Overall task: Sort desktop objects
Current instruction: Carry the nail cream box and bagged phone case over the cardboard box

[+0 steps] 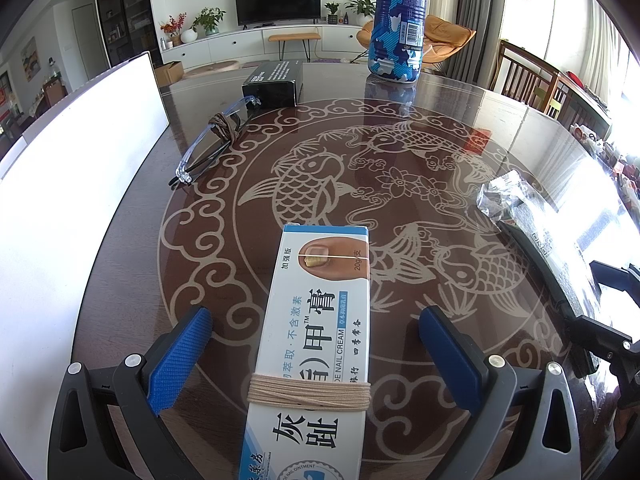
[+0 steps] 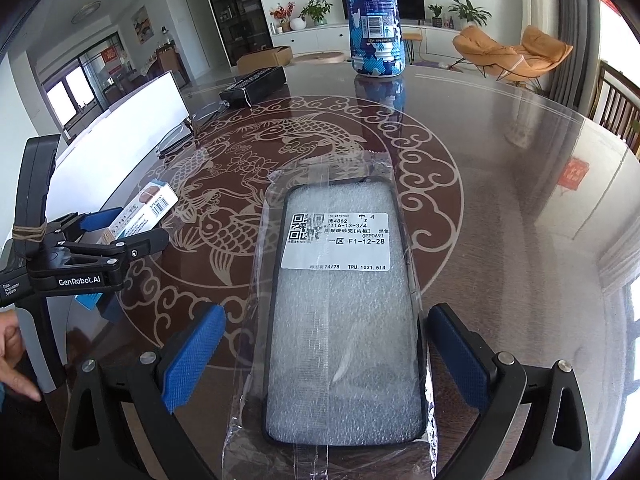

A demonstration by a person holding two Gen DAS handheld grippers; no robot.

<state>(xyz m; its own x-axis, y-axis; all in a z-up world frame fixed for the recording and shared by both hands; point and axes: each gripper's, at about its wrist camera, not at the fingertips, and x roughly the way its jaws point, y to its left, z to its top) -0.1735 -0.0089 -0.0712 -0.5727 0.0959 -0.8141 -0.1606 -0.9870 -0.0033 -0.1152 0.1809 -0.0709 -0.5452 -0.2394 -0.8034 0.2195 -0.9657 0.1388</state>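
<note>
Glass-topped, the carp-patterned table (image 1: 400, 152) carries both targets. A nail cream box (image 1: 316, 340) is straddled, untouched, by the wide-open left gripper (image 1: 316, 360); a bagged phone case (image 2: 344, 312) is bracketed likewise by the wide right gripper (image 2: 328, 360), seemingly aligned for lengthwise grasps.

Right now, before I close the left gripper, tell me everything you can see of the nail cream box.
The nail cream box is a long, narrow carton, apparently cardboard, white and light blue, printed with Chinese characters, "NAIL CREAM", "20g" and a toenail photo. A beige elastic band is wrapped many times around it near the camera end. It lies flat on the glossy patterned table, lengthwise between the open fingers of the left gripper, with clear gaps on both sides. The right wrist view shows a barcode on its far end.
</note>
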